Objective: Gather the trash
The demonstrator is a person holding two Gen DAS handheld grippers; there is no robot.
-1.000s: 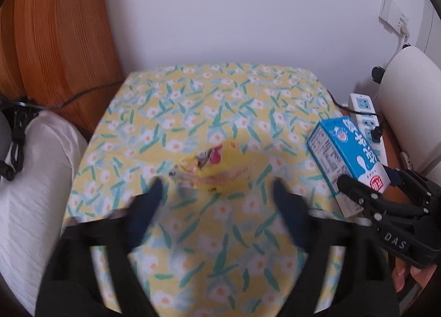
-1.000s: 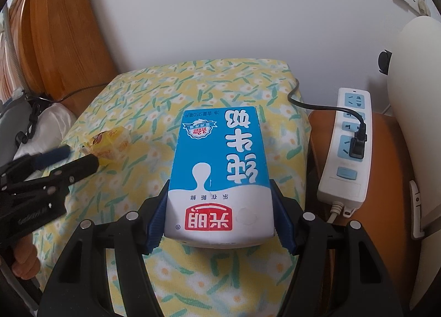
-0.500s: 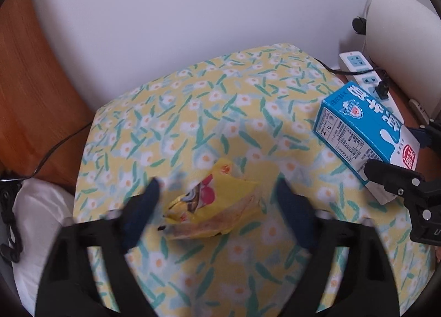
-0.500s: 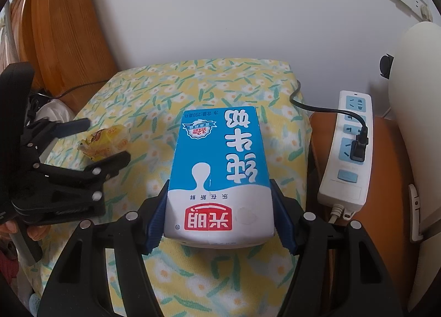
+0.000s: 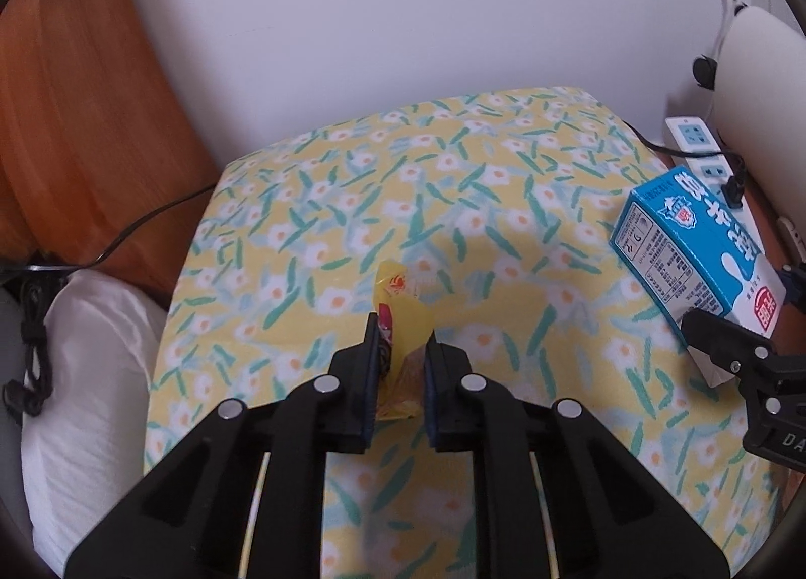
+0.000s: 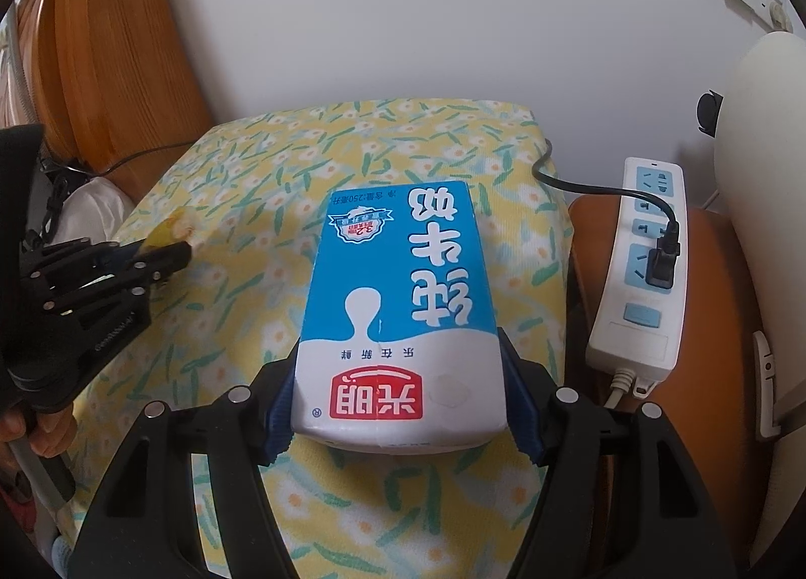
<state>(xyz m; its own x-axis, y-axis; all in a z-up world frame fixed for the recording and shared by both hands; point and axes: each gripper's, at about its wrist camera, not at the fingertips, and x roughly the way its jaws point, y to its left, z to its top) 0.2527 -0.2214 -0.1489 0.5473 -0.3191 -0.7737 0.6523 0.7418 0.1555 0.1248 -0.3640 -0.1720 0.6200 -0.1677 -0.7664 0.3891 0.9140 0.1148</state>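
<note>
Milk carton: blue and white, closed, contents hidden; lies flat on the floral cloth.
Right gripper: clamped on the carton's sides at its near end.
Yellow wrapper: squeezed between the pads, its tip sticking out toward 12 o'clock.
Left gripper: jaws closing on the wrapper.
Right view only: power strip at 3 o'clock of the carton, with a black plug in it.
Left view only: white pillow at 9 o'clock.

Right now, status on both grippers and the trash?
Left gripper closing on yellow wrapper. Right gripper clamped on milk carton. Nothing in the way on the floral cloth.
</note>
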